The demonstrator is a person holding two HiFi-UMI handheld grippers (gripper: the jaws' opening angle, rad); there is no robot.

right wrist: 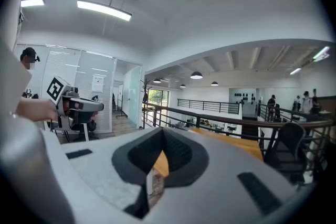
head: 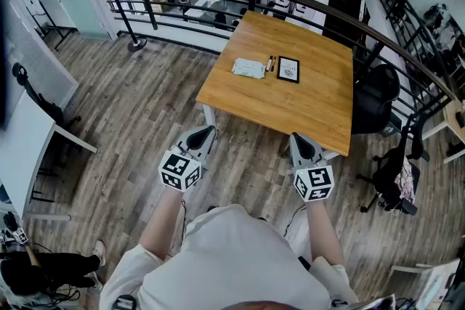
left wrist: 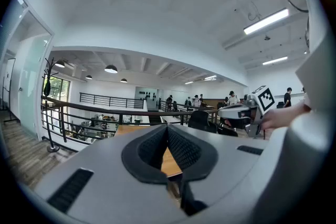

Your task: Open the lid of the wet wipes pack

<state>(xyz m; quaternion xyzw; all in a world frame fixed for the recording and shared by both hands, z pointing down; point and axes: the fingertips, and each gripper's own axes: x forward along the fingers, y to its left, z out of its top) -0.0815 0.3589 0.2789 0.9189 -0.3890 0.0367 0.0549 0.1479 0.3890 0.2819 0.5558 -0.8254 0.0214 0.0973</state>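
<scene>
Closest to the camera is the person's white shirt (head: 218, 258), and from it two bare forearms reach forward. They carry the left hand-held gripper (head: 206, 133) and the right hand-held gripper (head: 301, 140), which are held in the air side by side, well apart from each other, above the wooden floor (head: 131, 98). Both point almost level. Each one has its jaws together, the dark pads meet at the tips, and nothing is between them. Ahead of both hand-held grippers stands the worktop (head: 312, 109), and its near edge is just in front of the right one. On the far part of this worktop lies the wet wipes pack (head: 248, 68), flat, well ahead of the hand-held grippers and about between their two lines, touched by neither. Its lid is too small to make out. Just to the right of the pack lie pens (head: 270, 63) and then a dark-framed flat panel (head: 288, 70). Further to the right of the right hand-held gripper, beside the worktop, stands a black office chair (head: 372, 102)
</scene>
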